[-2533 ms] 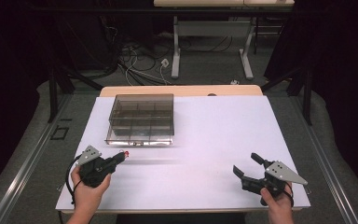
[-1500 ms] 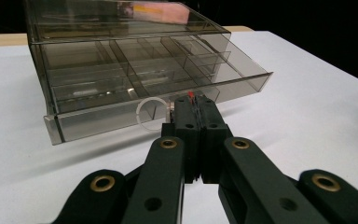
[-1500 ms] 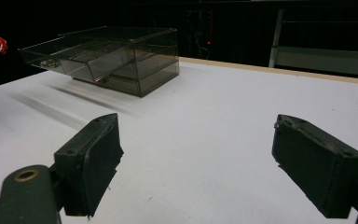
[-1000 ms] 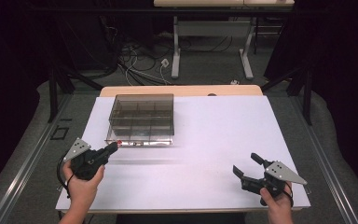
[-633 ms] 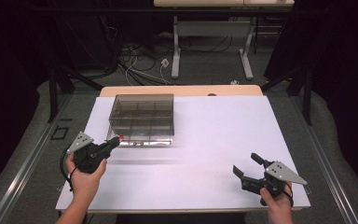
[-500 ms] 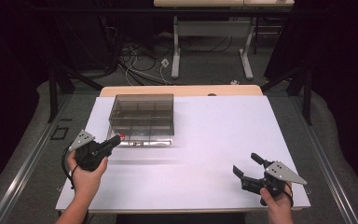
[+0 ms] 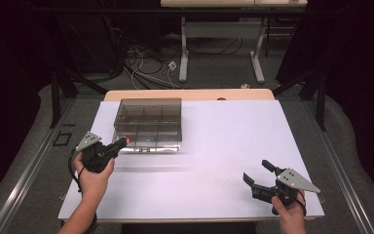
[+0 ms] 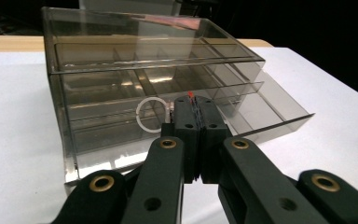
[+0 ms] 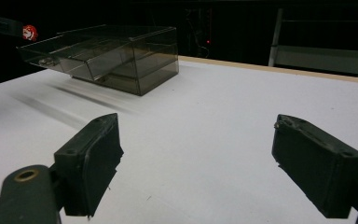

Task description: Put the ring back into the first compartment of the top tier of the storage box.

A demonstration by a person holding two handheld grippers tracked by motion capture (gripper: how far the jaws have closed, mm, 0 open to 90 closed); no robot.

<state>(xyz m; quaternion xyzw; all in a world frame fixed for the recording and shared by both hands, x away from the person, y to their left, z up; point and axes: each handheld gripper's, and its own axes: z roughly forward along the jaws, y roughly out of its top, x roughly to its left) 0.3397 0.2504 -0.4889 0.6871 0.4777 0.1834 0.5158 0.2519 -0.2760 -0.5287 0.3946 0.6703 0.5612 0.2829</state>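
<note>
A smoky clear drawer box [image 7: 148, 119] stands on the white table [image 7: 224, 146] at the back left. One drawer [image 8: 270, 112] is pulled partway out of its front. My left gripper [image 7: 122, 142] is at the box's front left corner, shut on a small red thing [image 7: 127, 139] that sticks out past its tips [image 8: 190, 94]. In the left gripper view a pale ring [image 8: 139, 120] shows on the drawer front just behind the jaws. My right gripper [image 7: 256, 170] hovers open near the table's front right, with nothing between its pads [image 9: 93, 154].
A wooden strip [image 7: 190, 94] runs along the table's far edge. Beyond it are desk legs and loose cables [image 7: 141, 58] on the floor. White tabletop stretches between the box [image 9: 121, 51] and the right gripper [image 9: 196, 126].
My left gripper has carried the red thing away from the front edge, up to the box's front. The right gripper has stayed put.
</note>
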